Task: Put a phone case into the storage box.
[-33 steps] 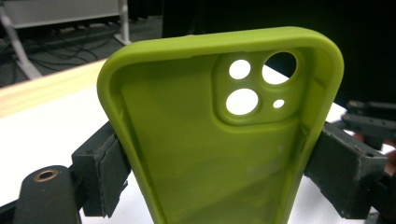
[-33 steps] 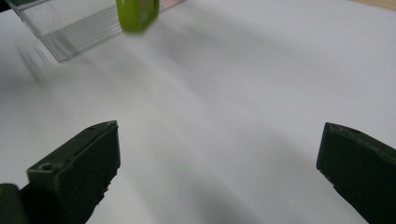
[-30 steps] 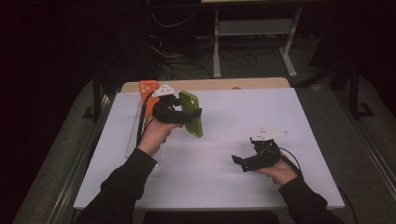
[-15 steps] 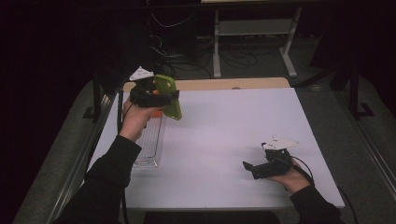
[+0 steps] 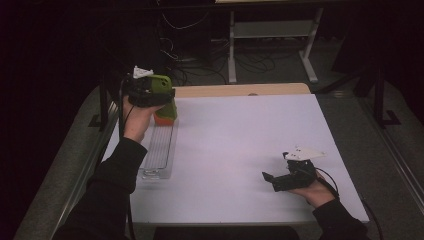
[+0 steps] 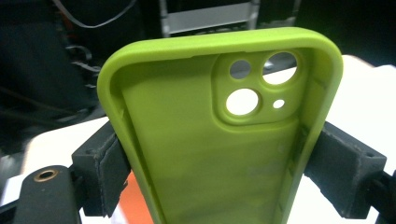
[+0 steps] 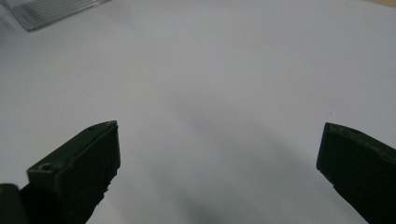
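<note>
A: What is nearest on the white tabletop (image 5: 240,150)?

B: The right tool (image 5: 274,179), low over the near right part – its jaws stand wide apart and hold nothing.

A: And beyond it?

B: A clear tray (image 5: 159,152) lies along the tabletop's left edge. At the tray's far end is something orange (image 5: 165,118).

A: The left tool (image 5: 150,92)?

B: It is raised above the tray's far end – its jaws are closed on both long sides of a green phone case (image 6: 219,135), inner side toward its camera.
</note>
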